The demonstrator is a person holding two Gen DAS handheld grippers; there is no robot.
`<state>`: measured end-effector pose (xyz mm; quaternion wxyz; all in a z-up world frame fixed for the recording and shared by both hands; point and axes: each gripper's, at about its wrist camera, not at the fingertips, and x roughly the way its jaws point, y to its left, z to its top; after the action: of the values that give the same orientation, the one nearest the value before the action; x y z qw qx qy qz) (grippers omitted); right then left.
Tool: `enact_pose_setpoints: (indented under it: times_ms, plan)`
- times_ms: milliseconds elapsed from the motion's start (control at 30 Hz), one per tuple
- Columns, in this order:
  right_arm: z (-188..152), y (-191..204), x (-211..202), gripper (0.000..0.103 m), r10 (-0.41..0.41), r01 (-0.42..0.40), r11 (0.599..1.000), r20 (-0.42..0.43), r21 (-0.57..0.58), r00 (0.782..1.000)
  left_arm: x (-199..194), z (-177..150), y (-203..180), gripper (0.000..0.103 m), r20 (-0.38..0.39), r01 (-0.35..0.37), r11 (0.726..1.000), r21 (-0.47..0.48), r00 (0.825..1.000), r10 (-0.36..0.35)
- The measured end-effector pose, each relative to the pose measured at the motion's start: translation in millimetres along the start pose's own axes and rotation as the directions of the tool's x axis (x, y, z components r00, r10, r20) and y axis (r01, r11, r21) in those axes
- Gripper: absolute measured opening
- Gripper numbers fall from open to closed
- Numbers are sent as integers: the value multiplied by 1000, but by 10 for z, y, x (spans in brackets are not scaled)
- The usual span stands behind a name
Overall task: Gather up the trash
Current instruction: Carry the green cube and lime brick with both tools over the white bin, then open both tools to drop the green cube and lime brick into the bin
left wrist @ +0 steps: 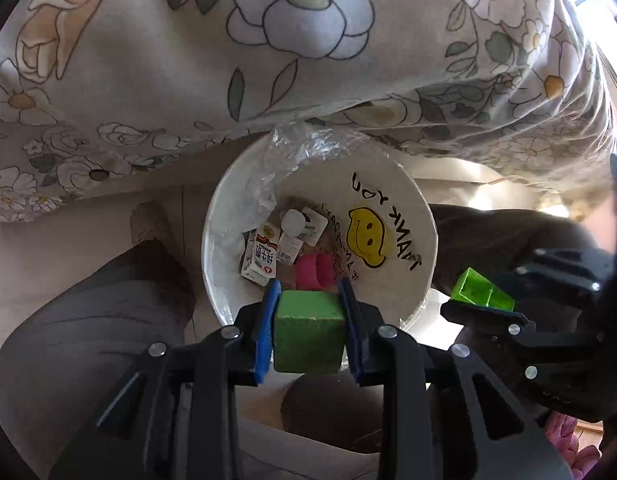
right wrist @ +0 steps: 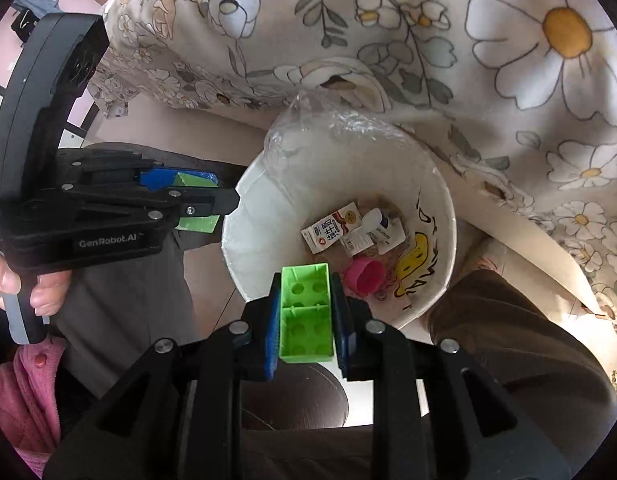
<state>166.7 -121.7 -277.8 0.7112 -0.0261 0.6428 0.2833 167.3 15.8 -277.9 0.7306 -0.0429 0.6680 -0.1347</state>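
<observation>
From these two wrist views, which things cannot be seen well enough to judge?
- Bottom of the white bin: both views, covered by the milk carton, pink cup and other trash.
- Green cube: left wrist view, its sides hidden by the left tongs.
- Green brick: right wrist view, only its hollow studded face shows in the right tongs.
- Small carton print: too small to read.

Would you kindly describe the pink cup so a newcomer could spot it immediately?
Find the white bin with the yellow smiley face, beside the floral bedsheet. At its bottom, next to a milk carton, lies the pink cup on its side, the only pink item inside.
</observation>
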Motion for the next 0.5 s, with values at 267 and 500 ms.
enact_pose_setpoints:
  times_ms: [267, 500]
  plan:
    - [38, -131, 609, 24, 36, -19, 992, -132, 126, 991, 577, 47, 165, 32, -120, 90, 986, -142, 987, -107]
    - [127, -244, 987, 24, -2, 34, 983, -174, 180, 985, 887, 127, 265, 32, -163, 109, 970, -216, 976, -145]
